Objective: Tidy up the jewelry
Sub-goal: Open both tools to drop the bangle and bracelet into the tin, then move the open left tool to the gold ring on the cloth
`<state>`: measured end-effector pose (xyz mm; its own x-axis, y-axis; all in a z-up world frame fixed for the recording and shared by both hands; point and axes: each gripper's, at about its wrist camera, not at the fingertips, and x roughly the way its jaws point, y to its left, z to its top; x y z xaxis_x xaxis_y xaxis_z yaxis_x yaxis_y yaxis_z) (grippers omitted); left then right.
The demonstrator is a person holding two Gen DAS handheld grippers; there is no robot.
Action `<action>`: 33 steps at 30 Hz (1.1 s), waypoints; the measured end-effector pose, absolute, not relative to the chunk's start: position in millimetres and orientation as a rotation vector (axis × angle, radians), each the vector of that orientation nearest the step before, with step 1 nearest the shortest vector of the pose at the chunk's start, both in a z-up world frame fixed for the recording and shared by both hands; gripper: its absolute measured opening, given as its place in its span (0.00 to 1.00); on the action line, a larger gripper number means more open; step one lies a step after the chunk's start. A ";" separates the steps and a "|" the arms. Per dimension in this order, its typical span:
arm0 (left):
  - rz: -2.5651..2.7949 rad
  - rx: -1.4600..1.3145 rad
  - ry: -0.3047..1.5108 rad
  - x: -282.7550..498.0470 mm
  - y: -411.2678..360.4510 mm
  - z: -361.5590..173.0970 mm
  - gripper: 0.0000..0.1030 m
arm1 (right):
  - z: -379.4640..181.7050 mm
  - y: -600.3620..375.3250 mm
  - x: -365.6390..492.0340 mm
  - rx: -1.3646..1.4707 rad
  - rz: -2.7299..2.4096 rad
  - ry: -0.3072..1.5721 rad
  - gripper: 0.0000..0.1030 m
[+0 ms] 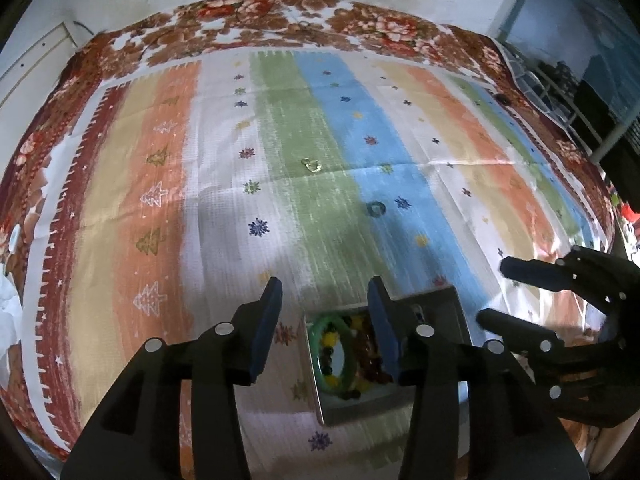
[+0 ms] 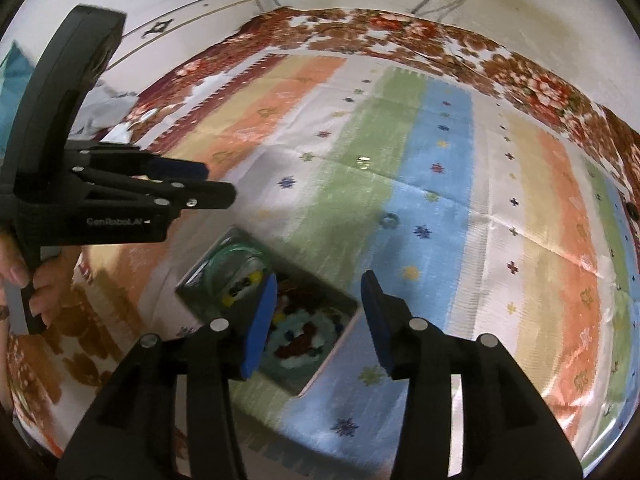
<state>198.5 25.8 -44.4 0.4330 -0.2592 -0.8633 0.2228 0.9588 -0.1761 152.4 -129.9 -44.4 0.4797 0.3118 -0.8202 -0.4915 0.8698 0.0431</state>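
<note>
Left gripper [image 1: 325, 292] jaws wide apart, nothing between them, poised above the open jewelry box [image 1: 430, 304]; right gripper [image 2: 319, 280] likewise spread wide and empty, just above the box's near corner. Box sits on the striped cloth [image 1: 224, 184], holding a green bangle [image 1: 320, 334] and mixed beads; a small ring [image 1: 376, 209] lies apart on the blue stripe; a clear pendant-like piece [image 1: 312, 165] further off on the green stripe.
</note>
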 end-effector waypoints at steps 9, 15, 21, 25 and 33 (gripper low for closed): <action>-0.286 -0.004 1.128 227.6 15.6 -55.7 0.43 | -58.8 -144.6 202.1 -0.150 0.419 1.012 0.45; -0.288 0.024 1.156 254.6 4.3 -64.9 0.43 | -73.5 -143.5 225.7 -0.123 0.418 1.073 0.45; -0.280 0.013 1.205 288.0 -2.3 -81.8 0.43 | -86.2 -140.9 249.3 -0.130 0.395 1.106 0.45; -0.284 0.019 1.208 300.1 -6.8 -86.2 0.43 | -97.0 -138.3 260.7 -0.145 0.390 1.132 0.45; -0.283 -0.009 1.253 336.3 -5.4 -108.1 0.46 | -118.5 -136.9 291.2 -0.135 0.359 1.157 0.45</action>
<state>336.3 -5.4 -108.1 0.2826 -0.2164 -0.9345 0.2061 0.9652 -0.1612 291.2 -136.9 -118.5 0.3525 0.2079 -0.9124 -0.3452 0.9351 0.0797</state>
